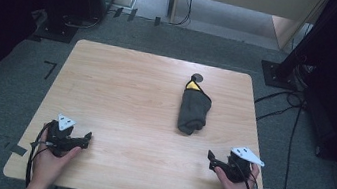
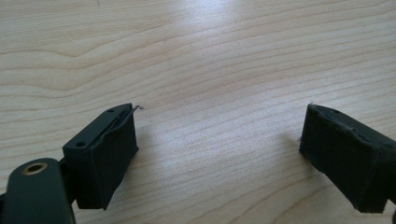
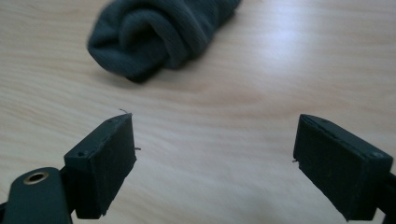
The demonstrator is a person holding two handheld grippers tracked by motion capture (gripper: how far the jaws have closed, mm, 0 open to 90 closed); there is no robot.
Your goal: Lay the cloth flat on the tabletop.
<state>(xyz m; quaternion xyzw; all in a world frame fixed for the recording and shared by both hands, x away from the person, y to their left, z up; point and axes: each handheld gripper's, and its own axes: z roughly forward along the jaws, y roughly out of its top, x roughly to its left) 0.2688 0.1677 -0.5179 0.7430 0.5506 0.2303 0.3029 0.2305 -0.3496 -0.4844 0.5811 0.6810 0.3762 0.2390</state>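
A dark grey rolled sock bundle [image 1: 193, 111] with a yellow tip at its far end lies right of centre on the wooden table [image 1: 121, 92]. In the right gripper view the bundle [image 3: 159, 32] sits just beyond the jaws, up and to the left. My right gripper [image 1: 213, 160] rests near the front right edge, open, with nothing between its jaws [image 3: 215, 158]. Near the front left edge my left gripper [image 1: 84, 138] is held by a hand, open over bare wood [image 2: 219, 149].
A small dark round mark [image 1: 198, 77] sits on the table just beyond the sock. Cables [image 1: 286, 104] trail on the grey carpet at the right, black stands [image 1: 61, 18] at the far left and right, and a light wooden unit [image 1: 251, 0] behind.
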